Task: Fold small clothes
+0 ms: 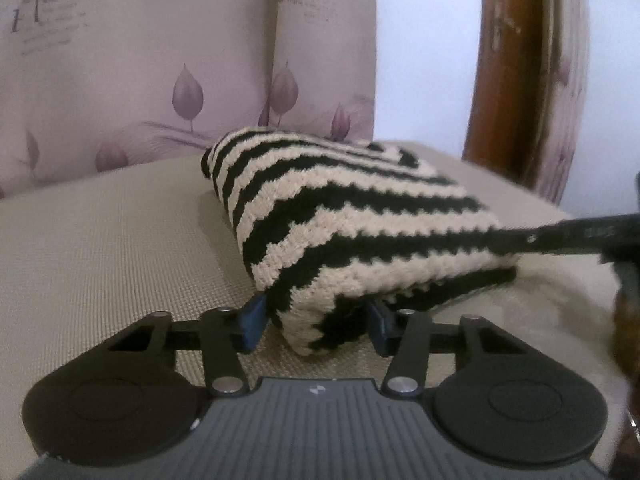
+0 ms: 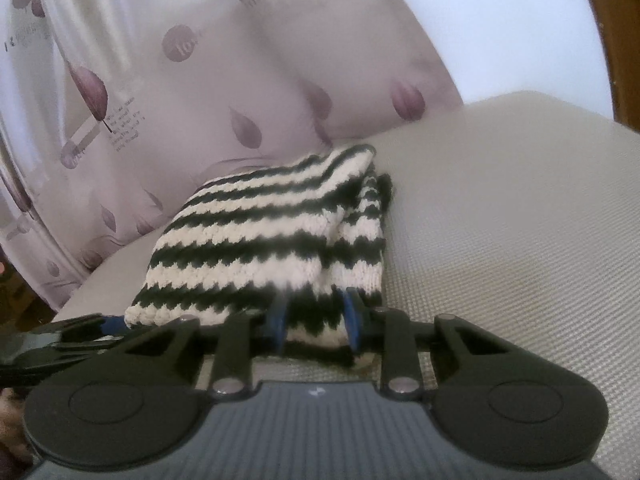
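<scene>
A folded black-and-cream striped knit garment (image 1: 360, 220) (image 2: 256, 240) lies on a beige woven seat. My left gripper (image 1: 318, 326) has its blue pads (image 1: 254, 324) against both sides of the thick near corner of the fold, gripping it. My right gripper (image 2: 316, 318) pinches the near edge of the garment between its blue pads (image 2: 280, 320), its jaws close together. In the left wrist view, a dark finger of the right gripper (image 1: 580, 232) reaches in from the right onto the garment. The left gripper's fingers (image 2: 80, 332) show at the lower left of the right wrist view.
The beige seat cushion (image 1: 100, 260) (image 2: 520, 220) spreads around the garment. Pale back cushions with purple leaf prints (image 1: 160, 80) (image 2: 200, 100) stand right behind it. A curved wooden frame (image 1: 504, 80) (image 2: 624, 40) rises on the right.
</scene>
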